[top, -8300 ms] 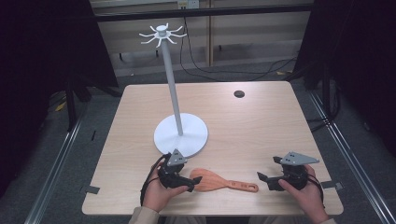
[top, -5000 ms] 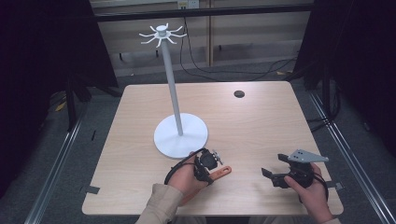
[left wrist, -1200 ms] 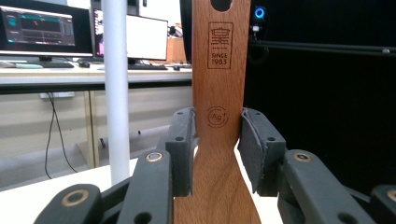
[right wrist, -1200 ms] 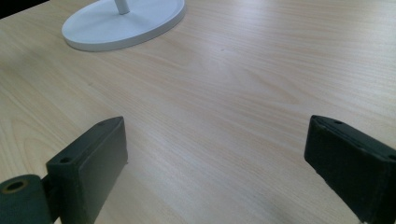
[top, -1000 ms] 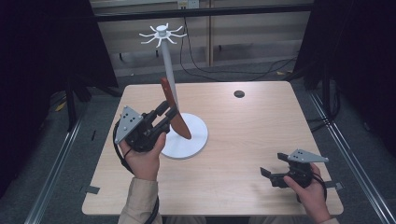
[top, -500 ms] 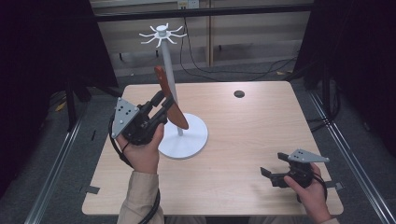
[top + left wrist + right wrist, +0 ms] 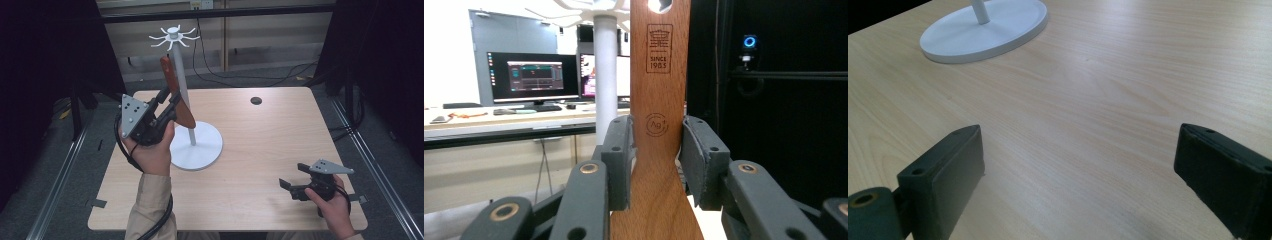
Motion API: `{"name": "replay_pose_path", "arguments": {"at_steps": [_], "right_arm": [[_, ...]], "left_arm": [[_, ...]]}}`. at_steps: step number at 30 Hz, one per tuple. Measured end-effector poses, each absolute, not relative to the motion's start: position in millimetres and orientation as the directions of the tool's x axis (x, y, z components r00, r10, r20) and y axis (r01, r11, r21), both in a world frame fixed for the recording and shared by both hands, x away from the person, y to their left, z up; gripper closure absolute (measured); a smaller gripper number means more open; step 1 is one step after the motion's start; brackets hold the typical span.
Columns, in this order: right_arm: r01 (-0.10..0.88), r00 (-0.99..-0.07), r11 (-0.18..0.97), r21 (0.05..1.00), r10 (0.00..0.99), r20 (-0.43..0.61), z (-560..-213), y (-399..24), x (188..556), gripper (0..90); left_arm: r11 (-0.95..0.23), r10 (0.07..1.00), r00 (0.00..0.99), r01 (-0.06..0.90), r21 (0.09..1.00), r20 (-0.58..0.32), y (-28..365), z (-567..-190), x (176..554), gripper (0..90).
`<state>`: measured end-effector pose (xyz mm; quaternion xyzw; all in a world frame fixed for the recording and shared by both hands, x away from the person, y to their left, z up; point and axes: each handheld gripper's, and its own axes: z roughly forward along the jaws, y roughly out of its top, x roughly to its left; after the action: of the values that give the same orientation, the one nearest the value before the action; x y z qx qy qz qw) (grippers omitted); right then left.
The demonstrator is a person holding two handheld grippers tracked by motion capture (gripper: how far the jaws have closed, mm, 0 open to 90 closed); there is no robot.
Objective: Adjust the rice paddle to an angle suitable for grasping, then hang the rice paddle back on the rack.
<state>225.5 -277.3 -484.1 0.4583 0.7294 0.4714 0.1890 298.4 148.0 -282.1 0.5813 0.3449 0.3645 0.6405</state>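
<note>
While the left claw (image 7: 167, 102) clamps the wooden spatula (image 7: 176, 92) at the neck, handle end up, its long axis runs nearly parallel to the white stand's (image 7: 192, 145) pole. The hanging hole (image 7: 660, 5) sits just below the hooks (image 7: 172, 37). No containers present; right claw (image 7: 290, 186) rests wide open, holding nothing, on the tabletop (image 7: 260, 140), well apart.

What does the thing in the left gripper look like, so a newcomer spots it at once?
Find the white stand on the table. Right beside its pole, the left gripper holds a wooden spatula upright. It is the only brown piece, with a hanging hole at its top.
</note>
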Motion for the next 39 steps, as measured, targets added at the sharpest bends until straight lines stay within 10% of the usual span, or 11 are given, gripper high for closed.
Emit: {"name": "replay_pose_path", "arguments": {"at_steps": [39], "right_arm": [[0.486, -0.512, 0.12, 0.866, 0.842, 0.171, -482.0, -278.7, 225.2, 5.5]], "left_arm": [[0.013, 0.92, 0.391, -0.078, 0.997, 0.018, 132.6, -272.2, 324.7, 66.3]]}}
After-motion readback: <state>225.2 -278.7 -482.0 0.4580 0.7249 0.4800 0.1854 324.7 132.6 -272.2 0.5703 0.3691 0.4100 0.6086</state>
